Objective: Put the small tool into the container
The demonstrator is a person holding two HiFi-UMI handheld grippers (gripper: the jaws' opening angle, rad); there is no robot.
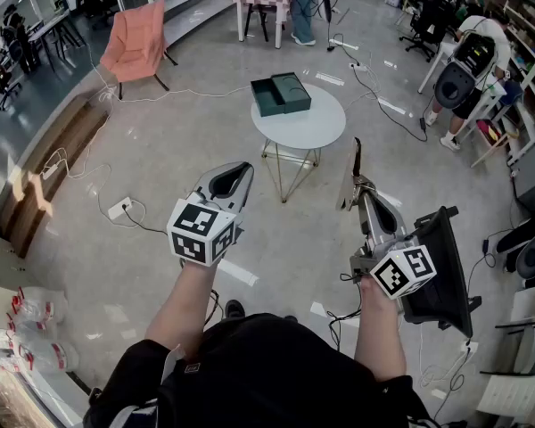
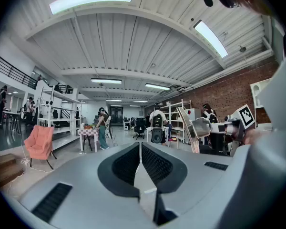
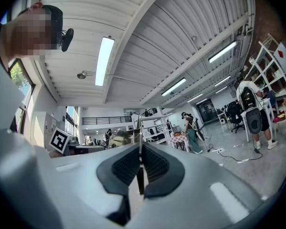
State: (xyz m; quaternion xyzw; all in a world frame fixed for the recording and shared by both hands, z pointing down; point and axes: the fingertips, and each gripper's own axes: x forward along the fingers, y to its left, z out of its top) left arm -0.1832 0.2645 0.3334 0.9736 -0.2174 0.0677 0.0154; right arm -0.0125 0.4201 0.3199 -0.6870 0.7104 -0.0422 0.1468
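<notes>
Pale floor of a big workshop hall spreads below me, with cables trailing across it. My right claw is pinched on the small tool, a thin blade sticking out past its tips. My left claw, near it on the left, is pressed together on nothing. Ahead of both and well apart, a round white table carries the open green container. An orange chair stands farther off to the left.
</notes>
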